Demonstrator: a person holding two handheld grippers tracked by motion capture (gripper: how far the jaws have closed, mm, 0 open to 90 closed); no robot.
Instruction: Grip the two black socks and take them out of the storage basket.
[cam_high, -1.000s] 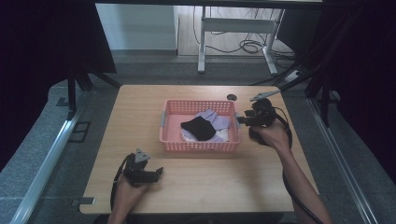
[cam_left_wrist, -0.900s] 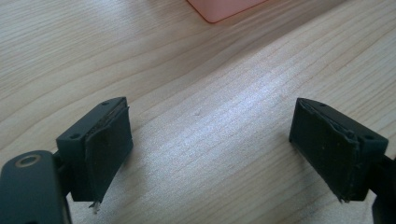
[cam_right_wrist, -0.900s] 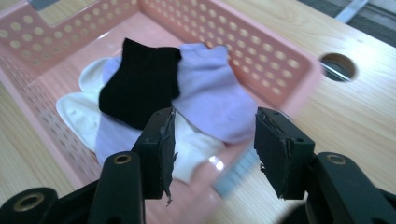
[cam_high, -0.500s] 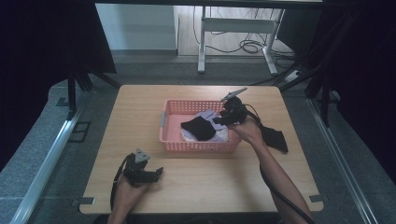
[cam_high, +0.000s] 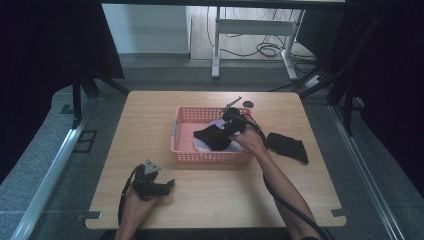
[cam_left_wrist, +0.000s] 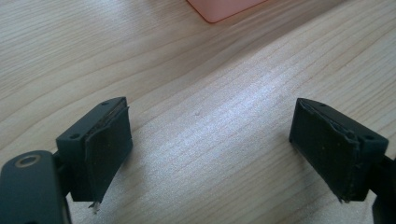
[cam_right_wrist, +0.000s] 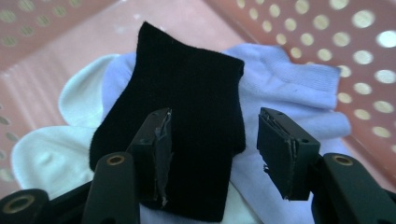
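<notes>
Socks fill the middle of the pink basket (cam_high: 200, 150) on the wooden table (cam_high: 150, 115), and my right gripper (cam_right_wrist: 212, 154) hangs just over them. Through the right gripper view I look down on a black sock (cam_right_wrist: 187, 107) lying flat on top of the pile, with a pale lilac sock (cam_right_wrist: 289, 88) under it to one side and a white sock (cam_right_wrist: 51, 149) under it to the other. My jaws on that side have just been opening: they stand apart with the black sock's lower part showing between them, one pad over the dark fabric and the other over the lilac sock's edge. Neither pad presses on any cloth, so nothing is gripped. From the high view, my right gripper (cam_high: 231, 125) sits inside the basket's right half, right above the black sock (cam_high: 212, 139), and my forearm crosses the basket's near right corner.

Just outside the basket, to its right, a second black sock (cam_high: 287, 146) lies flat on the table, apart from the rim. A small dark round thing (cam_high: 248, 104) rests near the table's far edge; I cannot tell what it is.

My left gripper (cam_high: 152, 182) rests low near the front left of the table, well apart from the basket. In the left gripper view its jaws are spread wide over bare wood, nothing between them, with a corner of the basket (cam_left_wrist: 224, 8) at the top.
</notes>
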